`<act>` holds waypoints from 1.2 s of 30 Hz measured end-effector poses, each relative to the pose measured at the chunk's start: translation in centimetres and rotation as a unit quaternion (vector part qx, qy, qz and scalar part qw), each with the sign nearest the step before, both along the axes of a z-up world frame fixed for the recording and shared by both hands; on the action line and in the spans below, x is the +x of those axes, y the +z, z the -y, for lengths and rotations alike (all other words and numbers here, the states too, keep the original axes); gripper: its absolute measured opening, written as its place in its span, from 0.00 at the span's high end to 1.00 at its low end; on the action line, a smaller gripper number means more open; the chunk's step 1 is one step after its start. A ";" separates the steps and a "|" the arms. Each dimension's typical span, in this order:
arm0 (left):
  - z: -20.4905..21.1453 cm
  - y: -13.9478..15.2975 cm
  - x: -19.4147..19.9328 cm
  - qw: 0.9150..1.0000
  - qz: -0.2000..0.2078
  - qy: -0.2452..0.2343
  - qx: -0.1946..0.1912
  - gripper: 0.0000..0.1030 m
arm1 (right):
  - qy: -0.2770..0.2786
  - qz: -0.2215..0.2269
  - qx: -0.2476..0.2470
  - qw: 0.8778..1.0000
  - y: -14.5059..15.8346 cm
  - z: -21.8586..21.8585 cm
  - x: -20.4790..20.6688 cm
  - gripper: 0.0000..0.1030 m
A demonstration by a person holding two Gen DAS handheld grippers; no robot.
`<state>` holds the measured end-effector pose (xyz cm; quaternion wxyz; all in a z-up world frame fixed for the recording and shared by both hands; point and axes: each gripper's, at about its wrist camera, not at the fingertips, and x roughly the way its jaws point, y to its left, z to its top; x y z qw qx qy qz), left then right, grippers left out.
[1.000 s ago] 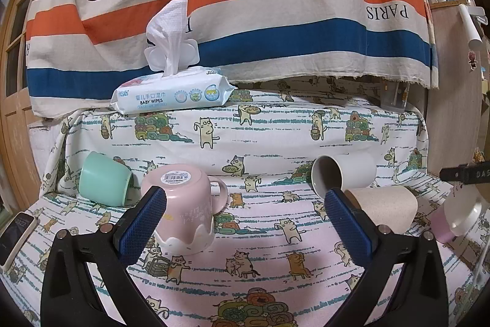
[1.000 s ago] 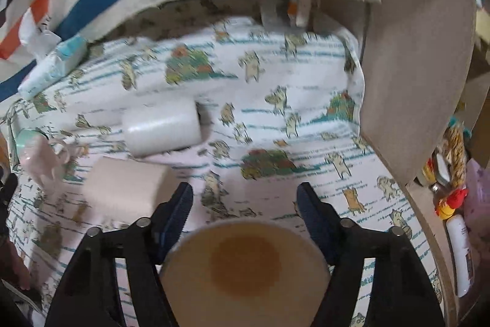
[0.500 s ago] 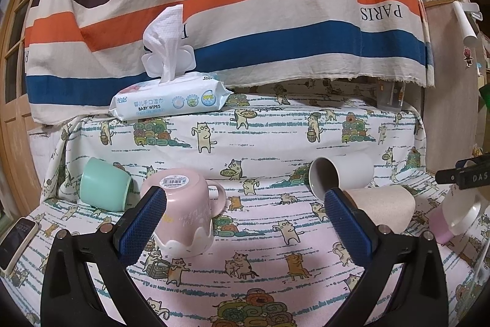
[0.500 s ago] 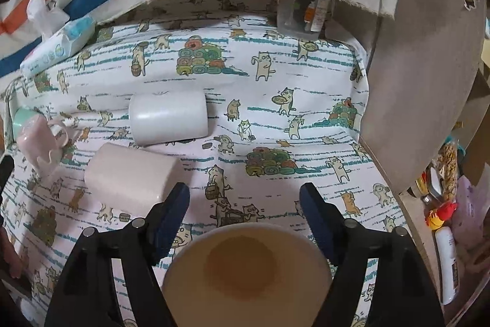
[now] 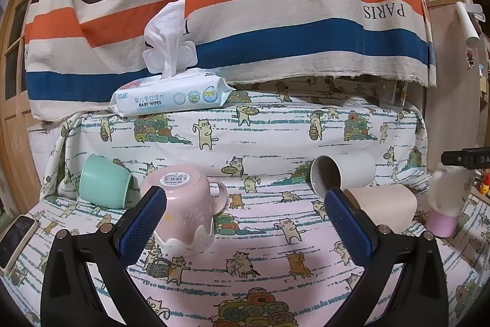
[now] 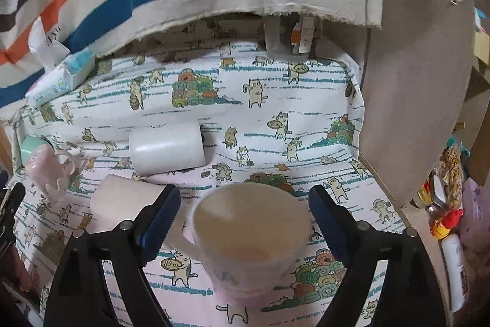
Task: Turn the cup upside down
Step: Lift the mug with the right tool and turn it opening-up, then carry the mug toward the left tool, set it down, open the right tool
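Now cup between right claw fingers (untouched).

Upright cup between spread right claw

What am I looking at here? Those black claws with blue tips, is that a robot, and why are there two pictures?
There is no robot. A person holds a hand-held gripper in each hand, and each one has a camera looking along its two fingers, so there are two pictures.

The left camera shows the left hand-held gripper open above a cat-print cloth. On the cloth a pink mug stands upside down. A mint cup, a white cup and a beige cup lie on their sides, with baby wipes behind.

The right camera shows the right hand-held gripper with a cream cup between its fingers. I can't tell whether it is gripped.
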<state>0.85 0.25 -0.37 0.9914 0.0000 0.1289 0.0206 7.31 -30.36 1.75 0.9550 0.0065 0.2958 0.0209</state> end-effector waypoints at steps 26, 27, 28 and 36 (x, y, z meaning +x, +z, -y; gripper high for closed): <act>-0.2 -0.1 0.1 1.000 -0.004 0.001 -0.005 0.00 | 0.035 0.016 0.025 0.999 -4.8 1.7 -1.6 0.04; -0.2 -0.1 0.1 1.000 -0.004 0.001 -0.005 0.00 | 0.040 0.012 0.020 0.999 -4.9 1.5 -1.4 0.13; -0.2 -0.1 0.1 1.000 -0.003 0.001 -0.004 0.00 | 0.048 0.004 0.011 0.999 -5.1 1.2 -1.1 0.18; -0.1 0.0 0.0 1.000 0.001 -0.001 -0.001 0.00 | 0.046 0.004 -0.009 0.999 -4.6 -0.2 -1.1 0.23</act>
